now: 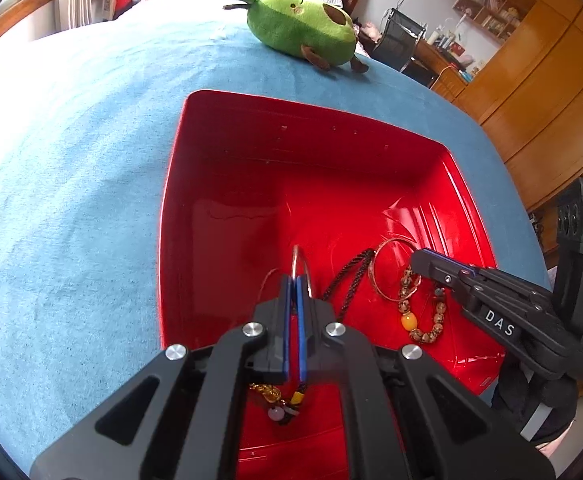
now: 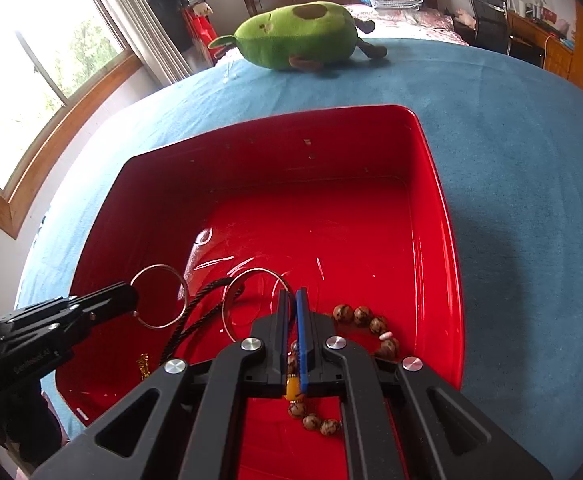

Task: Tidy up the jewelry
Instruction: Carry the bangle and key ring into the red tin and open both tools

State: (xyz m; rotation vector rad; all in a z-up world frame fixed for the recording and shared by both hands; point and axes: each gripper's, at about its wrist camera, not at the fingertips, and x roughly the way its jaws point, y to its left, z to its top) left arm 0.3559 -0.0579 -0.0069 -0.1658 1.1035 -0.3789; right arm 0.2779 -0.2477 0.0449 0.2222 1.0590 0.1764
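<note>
- Shallow glossy red plastic tray point(image 2: 443, 216): sits on a blue cloth-covered bed point(image 1: 71, 160); all the jewelry lies toward its near edge. The smooth floor looks slippery, so pieces will likely skate if nudged.
- Thin silver metal bangle point(image 2: 159, 298): pinched by its rim in the left gripper point(image 1: 294, 280), whose jaws are closed narrow on the wire; it stands upright, lifted above the tray's near-left part. Judged light and rigid, a thin round wire that may pivot or slip in the pads; an edge grip across the rim suits it.
- Second thin metal bangle, coppery in the left wrist view point(image 1: 393, 270): lies at the near side of the tray, its rim running between the tips of the right gripper point(image 2: 291, 296). Those jaws are nearly together; whether they grip the rim I cannot tell. Same handling as above.
- Brown spotted bead bracelet with an amber bead point(image 1: 423, 316): in the near-right corner, under the right gripper. Judged limp on its string, moderately heavy; take it across one bead.
- Black braided cord point(image 1: 351, 274): runs between the two bangles toward the near edge. Soft, drapes, could snag.
- Gold and pink charms point(image 1: 277, 400): at the near edge, partly hidden under the left gripper.
- Green avocado plush toy point(image 2: 299, 36): on the bed, well apart beyond the tray's far edge.
</note>
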